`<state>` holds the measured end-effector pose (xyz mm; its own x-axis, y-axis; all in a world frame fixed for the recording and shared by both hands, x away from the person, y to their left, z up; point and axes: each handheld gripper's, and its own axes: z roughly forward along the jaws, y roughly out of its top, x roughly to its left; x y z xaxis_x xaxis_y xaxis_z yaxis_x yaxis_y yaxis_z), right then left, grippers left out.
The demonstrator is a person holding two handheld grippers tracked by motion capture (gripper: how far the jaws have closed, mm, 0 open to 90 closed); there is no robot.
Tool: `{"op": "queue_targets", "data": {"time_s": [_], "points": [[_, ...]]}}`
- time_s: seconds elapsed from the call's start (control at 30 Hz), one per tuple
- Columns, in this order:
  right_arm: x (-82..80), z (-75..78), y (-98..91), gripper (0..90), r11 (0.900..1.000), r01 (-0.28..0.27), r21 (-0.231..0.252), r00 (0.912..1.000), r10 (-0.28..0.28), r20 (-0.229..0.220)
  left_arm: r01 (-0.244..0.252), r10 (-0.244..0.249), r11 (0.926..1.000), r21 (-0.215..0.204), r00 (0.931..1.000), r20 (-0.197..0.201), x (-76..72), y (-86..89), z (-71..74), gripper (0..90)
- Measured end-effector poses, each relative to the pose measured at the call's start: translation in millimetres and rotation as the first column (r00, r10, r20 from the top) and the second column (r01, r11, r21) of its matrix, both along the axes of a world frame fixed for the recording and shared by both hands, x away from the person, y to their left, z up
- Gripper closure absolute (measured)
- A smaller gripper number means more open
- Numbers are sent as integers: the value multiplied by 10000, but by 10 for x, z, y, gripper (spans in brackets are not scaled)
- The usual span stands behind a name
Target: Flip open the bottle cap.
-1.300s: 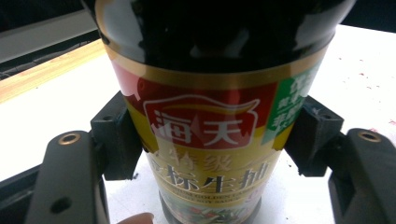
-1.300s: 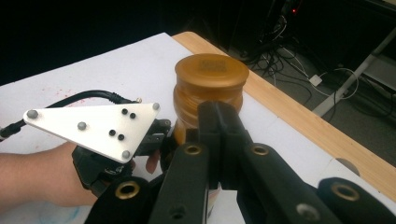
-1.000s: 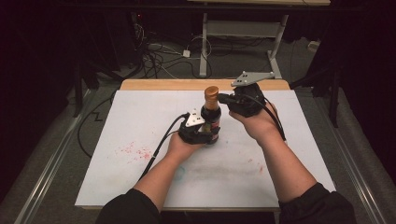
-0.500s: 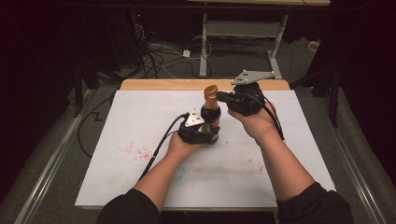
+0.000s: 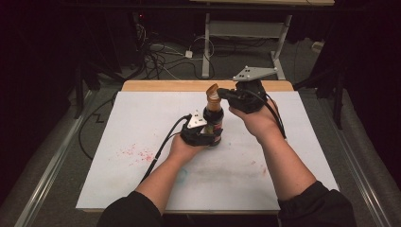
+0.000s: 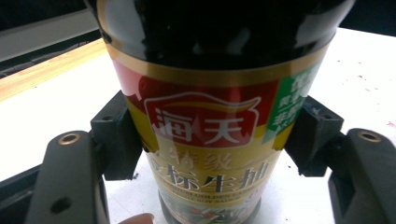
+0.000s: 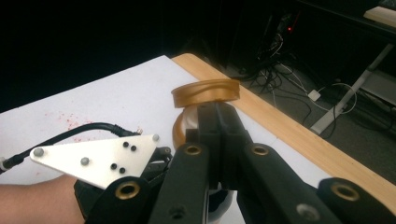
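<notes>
A dark soy sauce bottle [image 5: 213, 118] with a red and gold label [image 6: 210, 130] stands upright on the white table top [image 5: 142, 118]. My left gripper [image 5: 212, 132] is shut on its lower body, with a black pad pressing each side [image 6: 116, 140]. The bottle's gold flip cap [image 5: 213, 90] is tilted up on its hinge. My right gripper [image 5: 223, 93] reaches in from the right with its jaws pressed together, and its tips [image 7: 217, 112] sit just under the raised cap lid [image 7: 205, 92]. In the right gripper view the left gripper's grey plate [image 7: 98, 158] lies below.
Red speckled stains [image 5: 137, 152] mark the white top left of the left hand. A wooden strip [image 5: 165, 85] runs along the far edge. Beyond it are floor cables [image 5: 161, 59] and a desk frame [image 5: 246, 28]. Metal rails flank the table.
The gold cap lid has tipped up from flat to open. Both hands have stayed where they were.
</notes>
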<state>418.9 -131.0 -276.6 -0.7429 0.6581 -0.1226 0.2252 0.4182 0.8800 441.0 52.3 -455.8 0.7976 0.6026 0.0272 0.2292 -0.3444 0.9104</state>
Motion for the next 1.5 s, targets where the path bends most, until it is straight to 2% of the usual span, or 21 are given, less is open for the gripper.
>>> {"op": "queue_targets", "data": {"time_s": [0.4, 0.57, 0.97, 1.5], "points": [[88, 112, 282, 900, 9996, -286, -83, 9995, 287, 125, 14, -14, 10000, 28, 10000, 4, -8, -5, 2, 290], [86, 121, 333, 900, 9993, -361, -33, 9992, 361, 171, 10, -10, 10000, 10, 10000, -15, -6, -2, 0, 290], [41, 125, 196, 900, 9996, -254, 105, 9995, 252, 200, -9, 9, 10000, -40, 10000, -2, -5, -2, -5, 289], [-9, -24, -164, 900, 9994, 249, 241, 9997, -251, 54, -12, 12, 10000, -64, 10000, -13, -5, 1, -7, 288]]}}
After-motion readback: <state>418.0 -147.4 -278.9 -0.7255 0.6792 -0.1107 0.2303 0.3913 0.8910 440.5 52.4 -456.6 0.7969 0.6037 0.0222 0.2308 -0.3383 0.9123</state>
